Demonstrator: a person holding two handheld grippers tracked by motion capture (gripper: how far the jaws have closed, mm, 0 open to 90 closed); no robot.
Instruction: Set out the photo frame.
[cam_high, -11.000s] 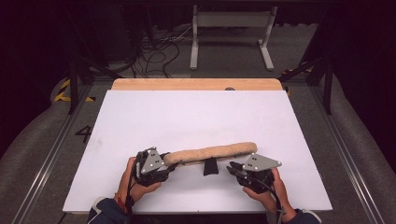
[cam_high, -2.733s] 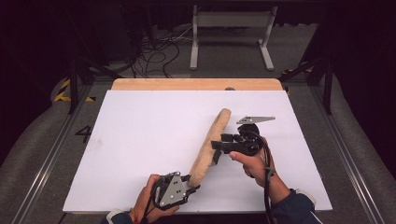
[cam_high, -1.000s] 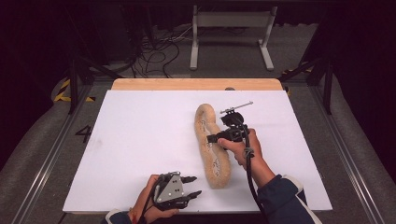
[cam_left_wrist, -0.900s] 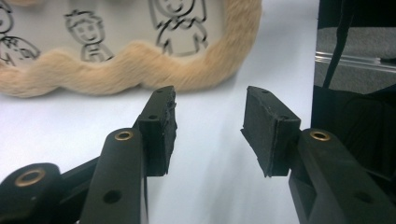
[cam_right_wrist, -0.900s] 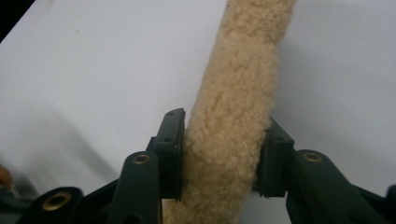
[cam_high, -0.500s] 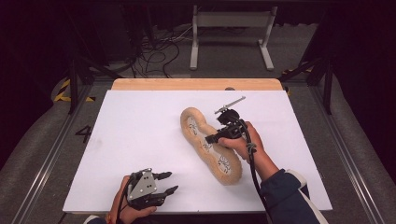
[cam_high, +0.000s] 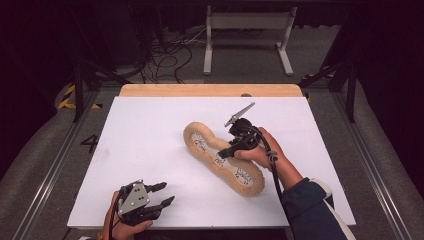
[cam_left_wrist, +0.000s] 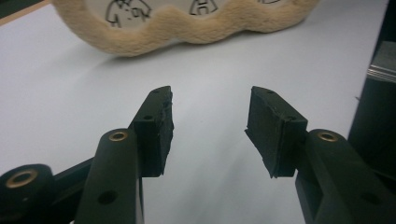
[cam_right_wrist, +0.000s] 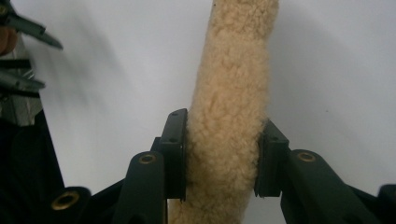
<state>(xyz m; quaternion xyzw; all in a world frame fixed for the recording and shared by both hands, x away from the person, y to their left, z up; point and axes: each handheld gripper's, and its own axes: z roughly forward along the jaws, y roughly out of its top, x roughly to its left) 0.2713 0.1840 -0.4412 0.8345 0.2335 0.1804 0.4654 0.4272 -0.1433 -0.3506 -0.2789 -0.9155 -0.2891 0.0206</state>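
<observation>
the fleece strip, tan and wavy-edged with a white face bearing black marks, is seen lying slantwise on the middle of the white bench, running from its centre down toward the right front. it is pinched at its narrow waist by the right tongs, which are held in the right hand; in the right gripper view the fleece is pressed from both sides by the two black pads, its edge turned up between them. these jaws have just been closing on it.

the left tongs are held low at the bench's front left corner, well apart from the strip, and are pointed toward it. in the left gripper view the left tongs are seen released, with bare bench between the pads and the strip lying farther off across the top. their jaws have just been opening, with nothing between them.
</observation>
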